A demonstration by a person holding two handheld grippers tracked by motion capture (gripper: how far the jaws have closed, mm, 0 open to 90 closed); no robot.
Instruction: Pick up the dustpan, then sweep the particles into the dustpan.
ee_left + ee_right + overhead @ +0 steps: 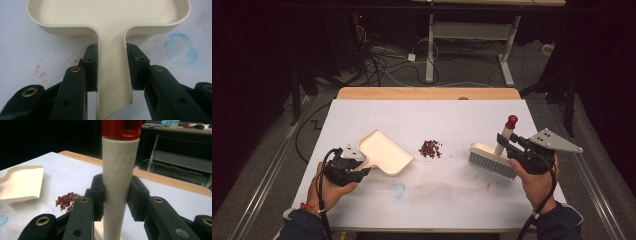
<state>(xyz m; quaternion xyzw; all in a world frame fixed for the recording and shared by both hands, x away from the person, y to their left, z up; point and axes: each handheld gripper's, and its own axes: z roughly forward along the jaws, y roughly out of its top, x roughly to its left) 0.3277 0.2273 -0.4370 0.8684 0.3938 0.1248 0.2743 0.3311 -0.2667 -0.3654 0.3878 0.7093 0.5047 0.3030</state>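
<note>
A cream dustpan (384,152) rests on the white table, its mouth facing a small heap of red beans (430,148). My left gripper (360,165) is shut on the dustpan's handle (112,72), one jaw pressing each side. Right of the beans a cream hand brush (492,159) stands on its bristles, with its red-capped handle (508,129) pointing up. My right gripper (503,142) is shut on that brush handle (120,177). The beans (66,201) and the dustpan (21,182) also lie to the left in the right gripper view.
A blue ring stain (397,190) and faint red smears mark the table (437,200) near its front. Beyond the table's wooden far edge (427,93) lie cables and desk legs on the floor.
</note>
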